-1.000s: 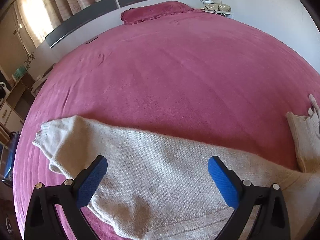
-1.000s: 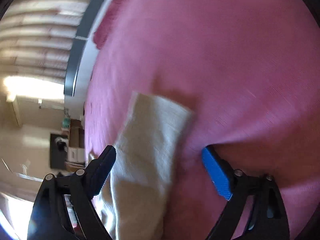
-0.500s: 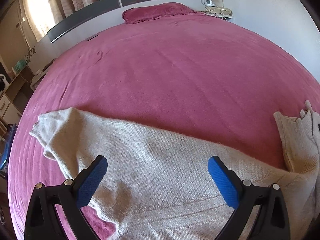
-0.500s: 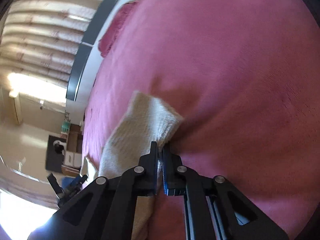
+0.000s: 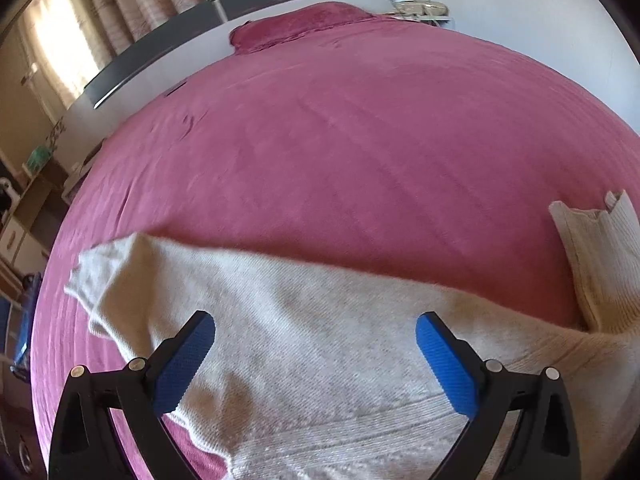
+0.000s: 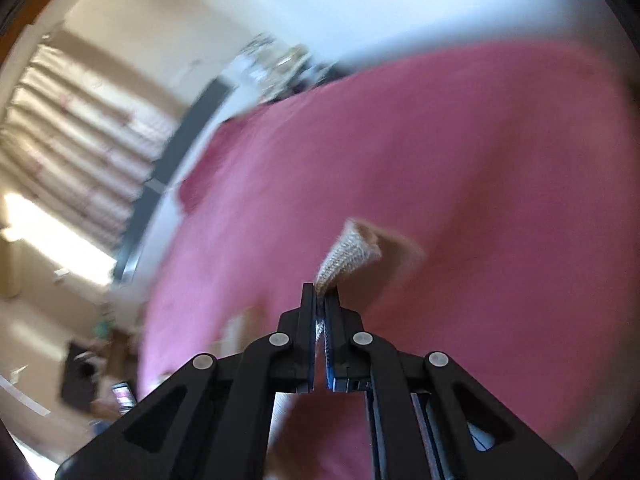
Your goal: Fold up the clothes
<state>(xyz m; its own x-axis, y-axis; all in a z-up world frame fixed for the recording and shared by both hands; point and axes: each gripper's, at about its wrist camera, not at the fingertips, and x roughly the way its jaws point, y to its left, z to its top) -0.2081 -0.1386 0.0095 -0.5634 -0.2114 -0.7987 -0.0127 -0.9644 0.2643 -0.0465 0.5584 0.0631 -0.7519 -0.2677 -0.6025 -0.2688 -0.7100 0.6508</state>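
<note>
A cream knit sweater [image 5: 320, 344] lies spread on the pink bed [image 5: 360, 140] in the left wrist view. One sleeve reaches to the left, and its other sleeve cuff [image 5: 596, 252] stands lifted at the right edge. My left gripper [image 5: 314, 344] is open and hovers just over the sweater's body, its blue pads [image 5: 184, 364] wide apart. My right gripper [image 6: 320, 300] is shut on the sleeve cuff [image 6: 352, 252] and holds it raised above the bedspread; that view is blurred.
A pink pillow [image 5: 300, 28] and a grey headboard [image 5: 224, 20] stand at the far end of the bed. A bedside table [image 5: 420, 10] with small items is at the back right. Curtains [image 5: 132, 8] and low furniture [image 5: 24, 216] line the left side.
My right gripper closed on the sleeve cuff and lifted it off the bed, swinging upward. My left gripper stayed open and drifted slightly over the sweater.
</note>
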